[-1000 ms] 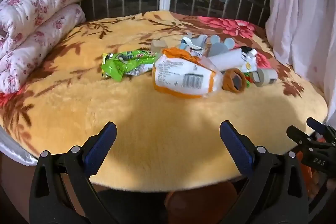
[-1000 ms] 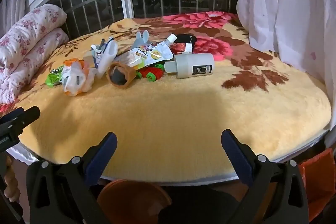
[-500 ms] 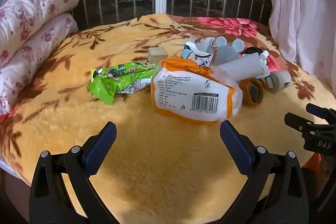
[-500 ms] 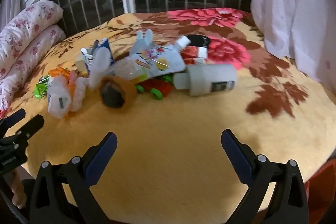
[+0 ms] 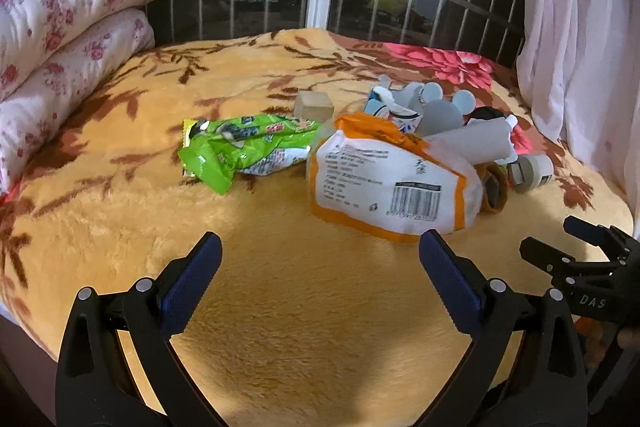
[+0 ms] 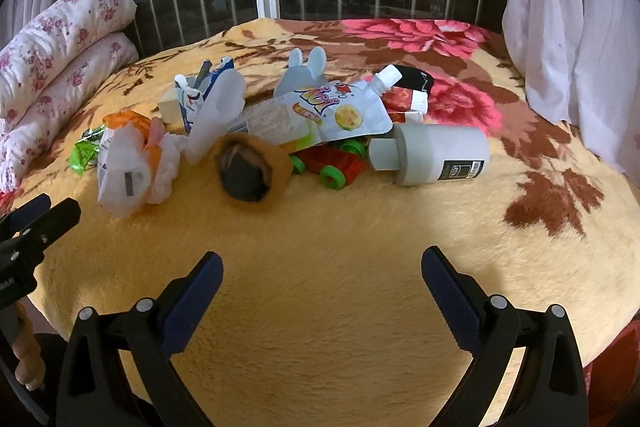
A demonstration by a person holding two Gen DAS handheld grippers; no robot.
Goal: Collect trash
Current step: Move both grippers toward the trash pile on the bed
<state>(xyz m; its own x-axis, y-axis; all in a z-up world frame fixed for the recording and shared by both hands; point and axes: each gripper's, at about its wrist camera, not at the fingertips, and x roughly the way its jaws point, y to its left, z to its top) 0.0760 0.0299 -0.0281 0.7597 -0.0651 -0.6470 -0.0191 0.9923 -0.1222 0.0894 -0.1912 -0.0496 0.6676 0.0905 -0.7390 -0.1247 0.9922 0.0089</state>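
Trash (image 5: 392, 183) is lying heaped on the blanket (image 5: 280, 307); only the right view is showing a bottle (image 6: 436, 155) clearly. Both grippers (image 5: 320, 263) (image 6: 322, 267) are gaping wide.

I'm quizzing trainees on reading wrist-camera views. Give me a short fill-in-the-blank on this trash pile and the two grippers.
1. Both the left gripper and the right gripper are ____ and hold nothing.
2. The toy car beside the grey bottle has ____ wheels.
3. The grey bottle lies on its ____.
4. The crumpled wrapper left of the orange-and-white bag is ____.

Missing words: open; green; side; green
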